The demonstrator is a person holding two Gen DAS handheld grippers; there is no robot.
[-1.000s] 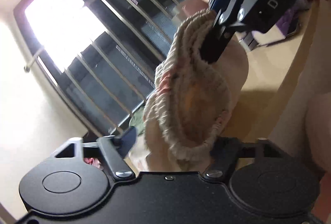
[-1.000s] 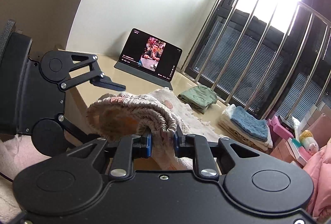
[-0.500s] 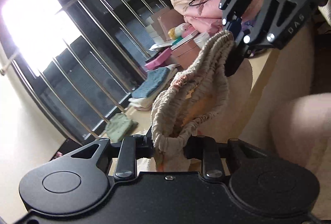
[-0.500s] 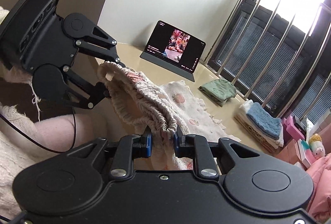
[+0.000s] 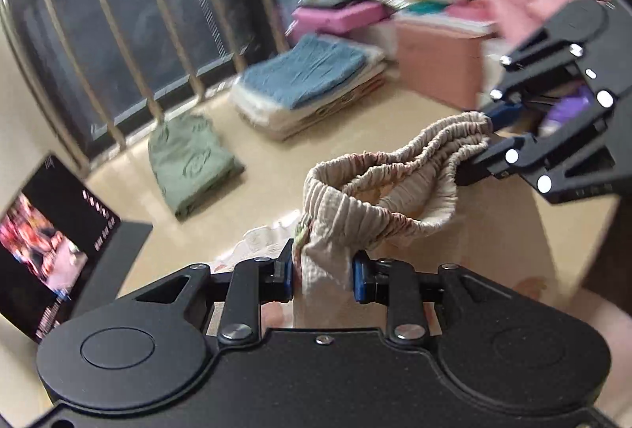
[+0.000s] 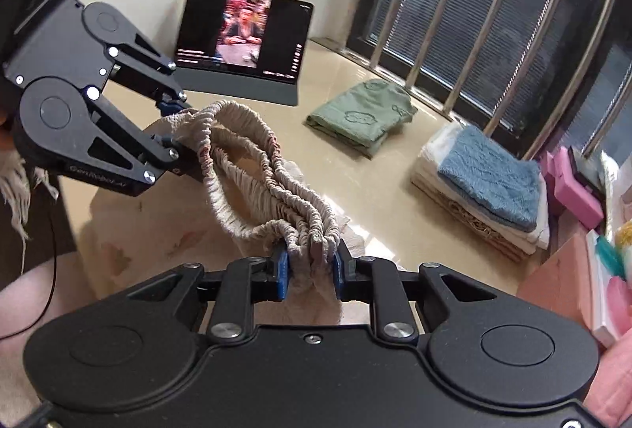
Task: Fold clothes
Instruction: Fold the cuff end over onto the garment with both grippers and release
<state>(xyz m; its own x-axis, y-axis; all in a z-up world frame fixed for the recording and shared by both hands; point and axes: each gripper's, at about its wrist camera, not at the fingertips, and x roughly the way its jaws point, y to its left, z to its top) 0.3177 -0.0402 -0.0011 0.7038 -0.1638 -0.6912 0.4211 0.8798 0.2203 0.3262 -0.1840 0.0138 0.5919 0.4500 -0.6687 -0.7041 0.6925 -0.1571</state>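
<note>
A cream garment with a gathered elastic waistband (image 5: 379, 187) hangs between my two grippers above the beige table. My left gripper (image 5: 323, 272) is shut on one end of the waistband. My right gripper (image 6: 310, 264) is shut on the other end (image 6: 272, 191). In the left wrist view the right gripper (image 5: 484, 136) sits at the right, its jaws pinching the band. In the right wrist view the left gripper (image 6: 173, 128) sits at the left, clamped on the band. The garment's body droops below toward the table.
A folded green garment (image 6: 361, 116) lies on the table (image 6: 355, 183). A stack of folded cloths topped by a blue towel (image 6: 489, 179) is near the window bars. A tablet (image 6: 243, 37) stands at the back. Pink boxes (image 5: 438, 61) and clutter fill the right side.
The left gripper has shut on the waistband and swung downward so the table is in view. Both grippers have moved apart, stretching the band between them.
</note>
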